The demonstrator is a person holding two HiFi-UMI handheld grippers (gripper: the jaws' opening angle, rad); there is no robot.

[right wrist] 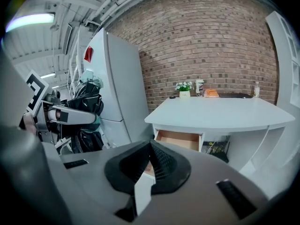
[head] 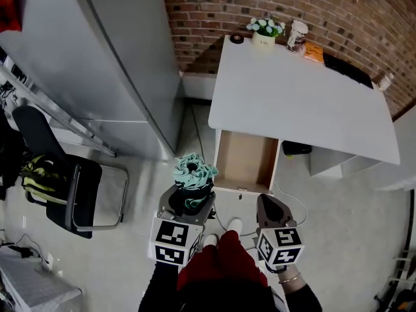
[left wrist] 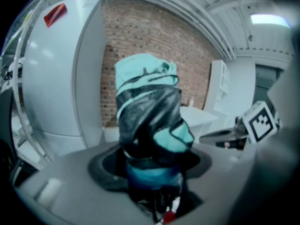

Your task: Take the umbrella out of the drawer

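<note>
A folded teal and black umbrella [head: 194, 174] stands upright between the jaws of my left gripper [head: 193, 197], in front of the open drawer [head: 246, 161] and clear of it. In the left gripper view the umbrella [left wrist: 150, 125] fills the middle, clamped low down by the left gripper [left wrist: 152, 172]. My right gripper [head: 270, 210] hangs beside it, to the right, shut with nothing in it. Its pads meet in the right gripper view [right wrist: 151, 165], which also shows the umbrella [right wrist: 86, 107] at the left and the drawer [right wrist: 180, 139], whose wooden inside looks bare.
The drawer belongs to a white desk [head: 299, 103] against a brick wall, with a flower pot [head: 264, 31], a cup [head: 297, 34] and an orange item [head: 313, 52] at its back. A tall grey cabinet [head: 97, 57] stands left, a black chair [head: 58, 181] below it.
</note>
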